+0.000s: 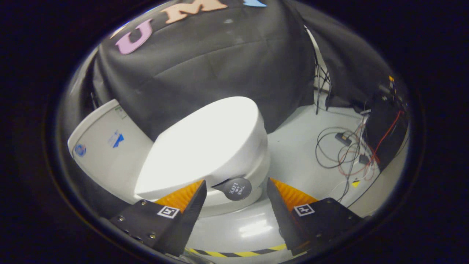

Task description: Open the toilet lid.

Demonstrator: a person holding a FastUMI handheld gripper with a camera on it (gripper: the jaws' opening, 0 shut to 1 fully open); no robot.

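**Gripper spread wide at the front edge of a closed toilet lid**

Gripper (236,189) fingers stand far apart with nothing held between them. In the gap between the fingertips sits a round dark handle tab (236,188) with printing on it, fixed at the front edge of the toilet lid (205,146); neither finger touches it. The lid is white, lies flat and closed on the toilet bowl (238,223), and stretches away just ahead of the fingers. Beyond the lid stands the white tank (106,146) with small stickers on it, backed by the black cloth wall (220,62). Off past the right finger, loose cables (344,154) in black, red and white trail across the pale floor (293,146) toward a dark box (386,128). Striped yellow-and-black tape (238,253) crosses the floor beneath the fingers.
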